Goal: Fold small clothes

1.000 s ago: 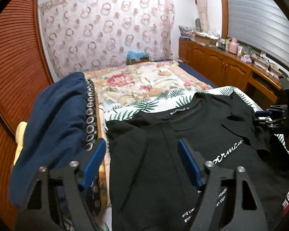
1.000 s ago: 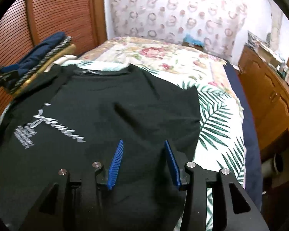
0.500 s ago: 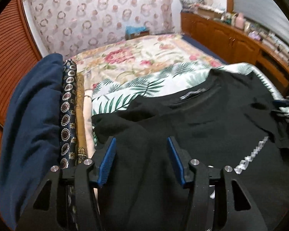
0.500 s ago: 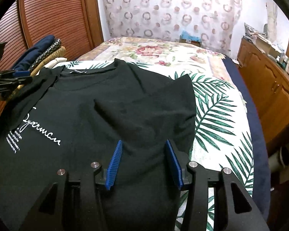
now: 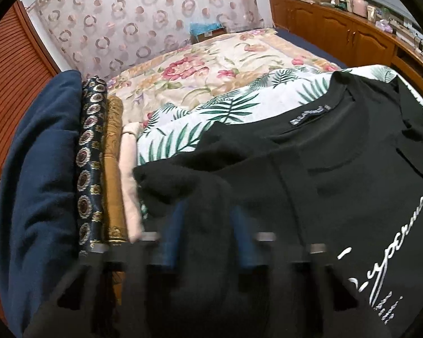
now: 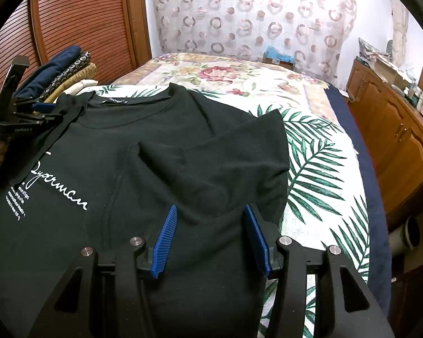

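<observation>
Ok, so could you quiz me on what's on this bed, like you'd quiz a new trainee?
1. Multiple choice: the black T-shirt lies spread on a sheet printed with A) blue stripes, B) green palm leaves, C) red stars.
2. True or false: the white lettering on the shirt faces up.
3. Fill in: the top piece of the folded pile beside the shirt's collar is coloured ____.

Key: 1 B. 2 True. 3 Navy blue.
</observation>
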A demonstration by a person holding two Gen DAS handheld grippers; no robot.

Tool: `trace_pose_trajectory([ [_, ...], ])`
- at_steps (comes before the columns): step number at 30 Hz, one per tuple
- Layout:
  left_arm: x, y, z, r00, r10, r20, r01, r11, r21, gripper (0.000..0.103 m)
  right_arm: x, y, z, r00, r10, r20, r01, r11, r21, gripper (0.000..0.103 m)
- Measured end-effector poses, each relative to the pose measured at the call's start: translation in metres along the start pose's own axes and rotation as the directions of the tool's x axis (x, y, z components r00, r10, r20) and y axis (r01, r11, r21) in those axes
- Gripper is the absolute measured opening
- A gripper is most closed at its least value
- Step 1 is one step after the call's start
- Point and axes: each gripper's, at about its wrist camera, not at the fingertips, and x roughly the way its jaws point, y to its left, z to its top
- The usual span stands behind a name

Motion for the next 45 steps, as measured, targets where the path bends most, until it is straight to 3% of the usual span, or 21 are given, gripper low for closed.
trace_pose_trajectory([
  [2,-0.006,0.006,0.0,1.0,0.01,0.019,-0.01,1.0,-0.011,0.008,0.0,0.0,0.0,1.0,0.001,0.0,-0.001,1.0,0.0,0.052],
  [7,-0.042,0.041,0.003,0.992,0.025,0.127,-0.012,0.994,-0.108,0.007,0.0,0.0,0.0,1.0,0.002,0.0,-0.002,1.0,0.0,0.053],
  [15,-0.079,0.075,-0.014,0.971,-0.034,0.238,0.082,0.978,-0.193,0.007,-0.007,-0.014,0.002,0.999,0.035,0.001,-0.035,0.998,0.061,0.053],
  [24,-0.082,0.062,-0.022,0.963,-0.062,0.263,0.112,0.978,-0.179,0.007,0.0,-0.063,0.029,1.0,-0.02,-0.021,0.023,0.989,0.147,0.053],
  [32,-0.086,0.059,-0.028,0.96,-0.077,0.27,0.127,0.977,-0.171,0.007,0.037,-0.057,0.053,0.998,-0.01,-0.067,0.019,0.992,0.129,0.053],
  [33,-0.087,0.058,-0.029,0.959,-0.082,0.272,0.132,0.977,-0.17,0.007,0.039,-0.056,0.056,0.998,-0.012,-0.065,0.02,0.992,0.122,0.048],
  [35,-0.093,0.057,-0.033,0.955,-0.09,0.283,0.142,0.975,-0.169,0.007,0.041,-0.052,0.06,0.998,0.027,-0.059,-0.021,0.994,0.106,0.015],
  [36,-0.098,0.055,-0.036,0.951,-0.093,0.293,0.147,0.975,-0.169,0.007,0.039,-0.052,0.06,0.997,0.045,-0.055,-0.039,0.994,0.104,0.007],
  [40,-0.128,0.053,-0.052,0.931,-0.115,0.345,0.183,0.968,-0.171,0.007,0.007,-0.04,0.058,0.998,0.065,0.014,-0.066,0.995,0.07,0.004],
  [45,-0.167,0.048,-0.078,0.904,-0.145,0.402,0.222,0.964,-0.15,0.007,-0.065,-0.025,0.04,0.987,0.102,0.127,-0.106,0.994,0.02,0.004],
])
